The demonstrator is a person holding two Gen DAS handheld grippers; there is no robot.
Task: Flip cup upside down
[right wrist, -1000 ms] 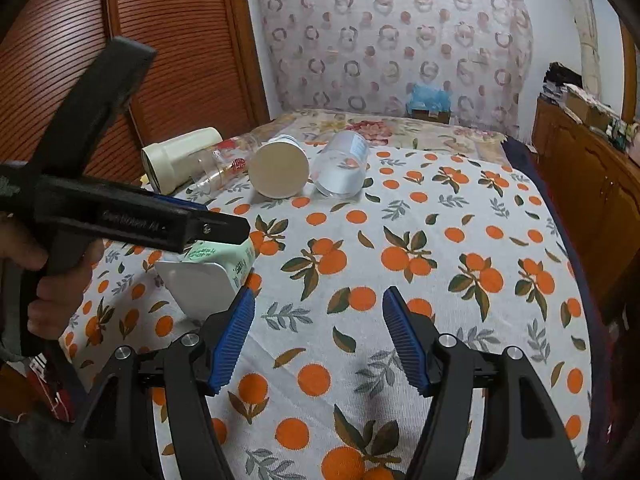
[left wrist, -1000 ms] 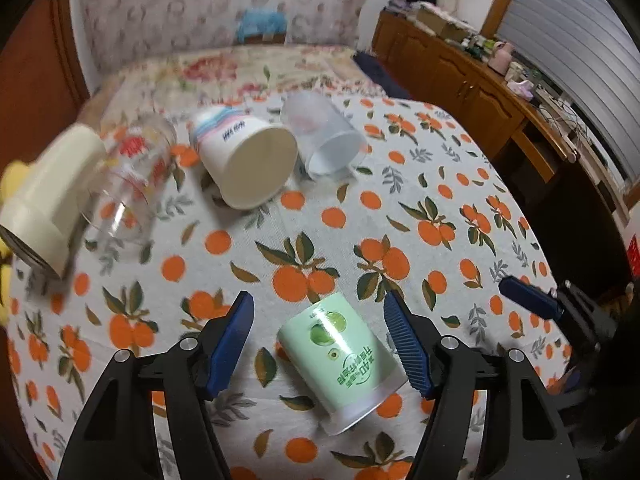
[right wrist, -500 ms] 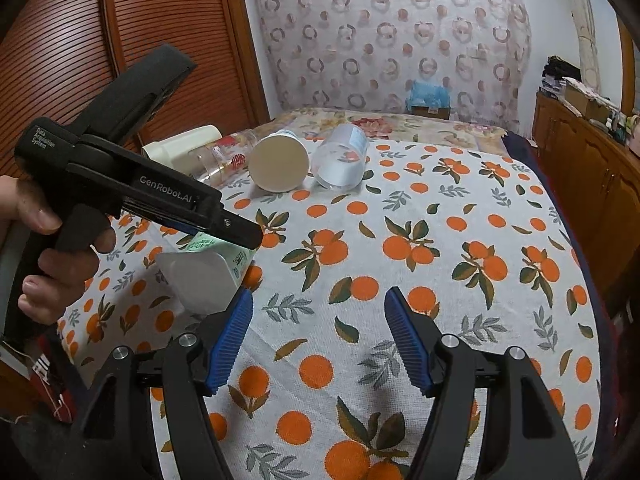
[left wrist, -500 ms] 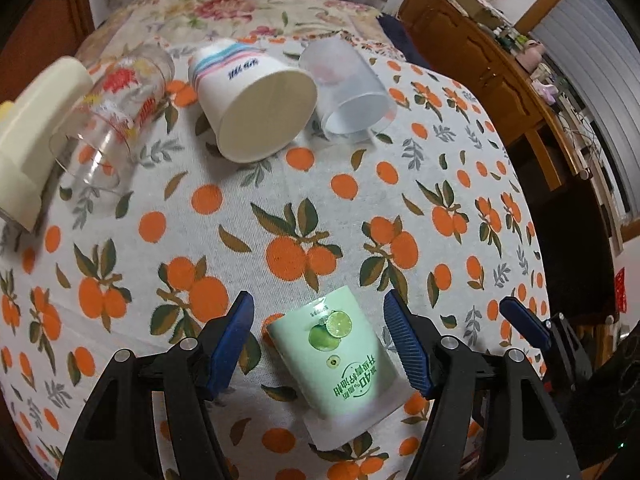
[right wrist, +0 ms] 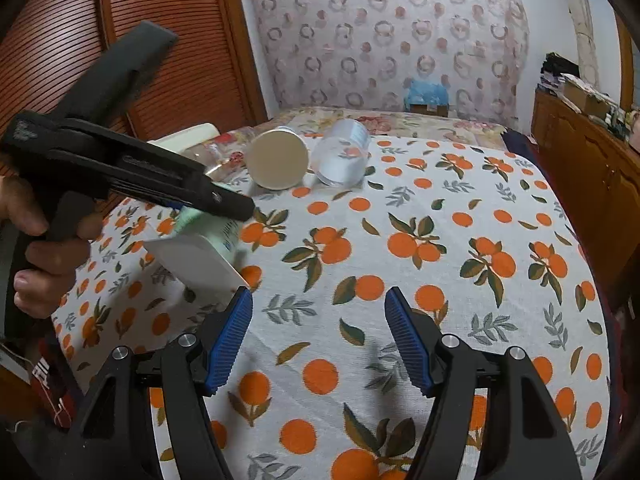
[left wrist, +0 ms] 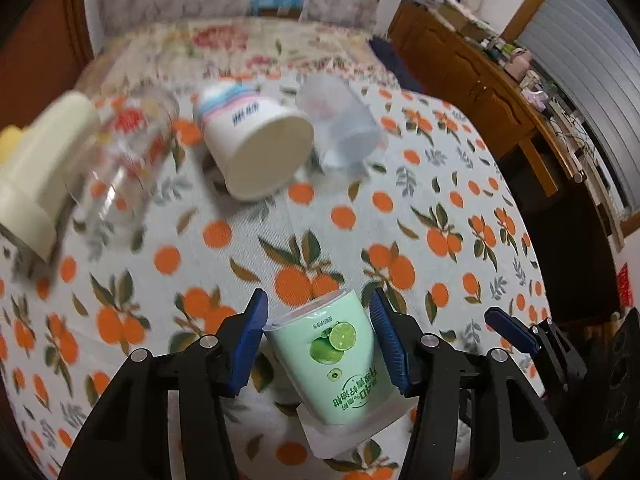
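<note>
A light green cup with a lime picture (left wrist: 340, 356) sits between the blue pads of my left gripper (left wrist: 320, 340), which is shut on it and holds it tilted above the tablecloth, its white square-flanged mouth toward the camera. In the right wrist view the same cup (right wrist: 208, 240) shows under the left gripper's body, lifted off the cloth. My right gripper (right wrist: 318, 332) is open and empty, low over the near part of the table.
At the back of the orange-print tablecloth (right wrist: 400, 240) lie a white paper cup (left wrist: 256, 148), a clear plastic cup (left wrist: 340, 128), a printed glass (left wrist: 124, 160) and a cream cup (left wrist: 40, 176), all on their sides. A wooden cabinet (left wrist: 500, 92) stands right.
My left gripper has closed on the green cup and lifted it off the cloth, tilting it. The right gripper has stayed open and barely moved.
</note>
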